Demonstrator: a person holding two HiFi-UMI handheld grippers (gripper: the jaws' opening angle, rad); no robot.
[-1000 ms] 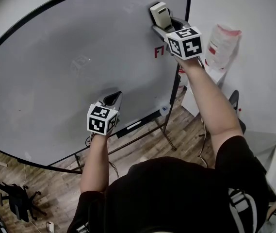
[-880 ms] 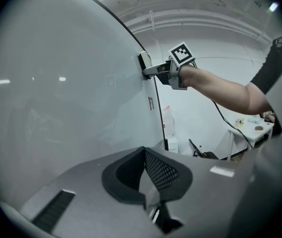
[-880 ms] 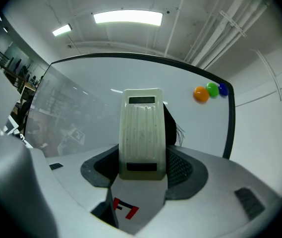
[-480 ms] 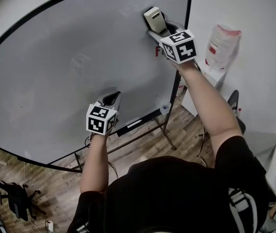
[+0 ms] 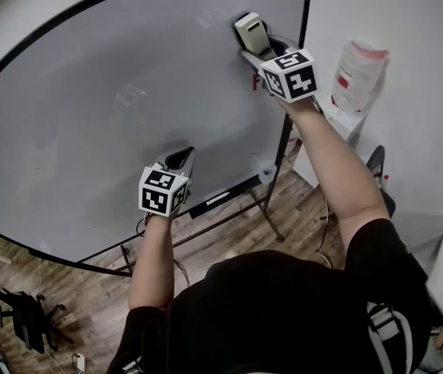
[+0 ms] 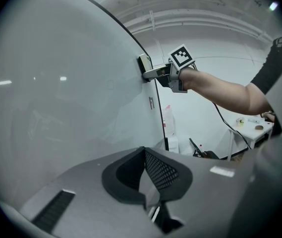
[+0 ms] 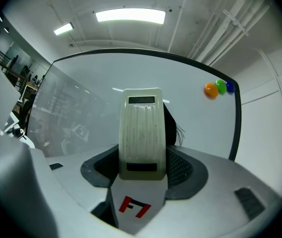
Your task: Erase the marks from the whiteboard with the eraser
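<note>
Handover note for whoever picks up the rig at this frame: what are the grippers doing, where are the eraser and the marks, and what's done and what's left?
Right gripper: shut on the eraser, which is held against the whiteboard near its upper right corner.
Left gripper: shut on nothing, low in front of the board's lower part.
Marks: a red mark sits just below the eraser, not yet erased. I see no other clear writing on the board.
Left to do: probably wipe down over the red mark, keeping clear of the coloured magnets in the corner.
</note>
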